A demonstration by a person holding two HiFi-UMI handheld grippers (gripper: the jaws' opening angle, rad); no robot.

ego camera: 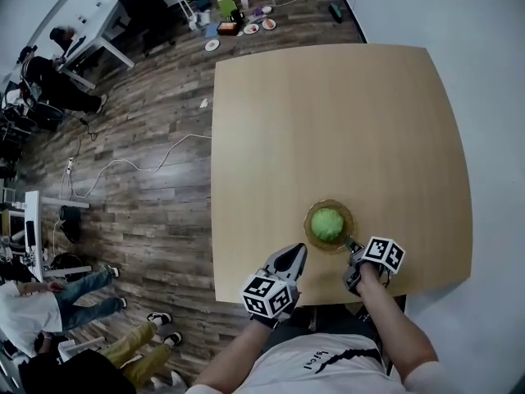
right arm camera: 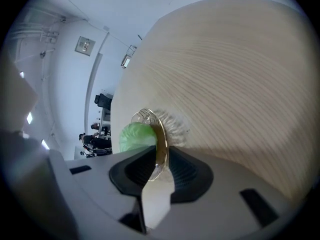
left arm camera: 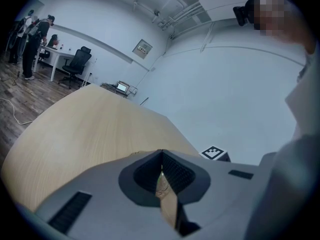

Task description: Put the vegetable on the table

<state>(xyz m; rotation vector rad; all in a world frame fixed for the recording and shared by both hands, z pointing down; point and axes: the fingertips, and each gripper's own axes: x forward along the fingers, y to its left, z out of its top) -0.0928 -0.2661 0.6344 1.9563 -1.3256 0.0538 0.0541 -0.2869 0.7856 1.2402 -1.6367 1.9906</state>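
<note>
Light wooden table point(ego camera: 328, 121) on a plank floor. A green vegetable point(ego camera: 326, 223) lies in a glass plate point(ego camera: 310, 220) at the table's near right part. The right gripper point(ego camera: 354, 249) is clamped on the plate's near rim. The left gripper point(ego camera: 294, 257), at the near edge, has its jaws together, holding nothing.

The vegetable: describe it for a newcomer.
On the wooden table, near the person's edge, the right gripper clamps a clear glass dish. The vegetable is the round pale-green ball in that dish, the table's only green thing.
</note>
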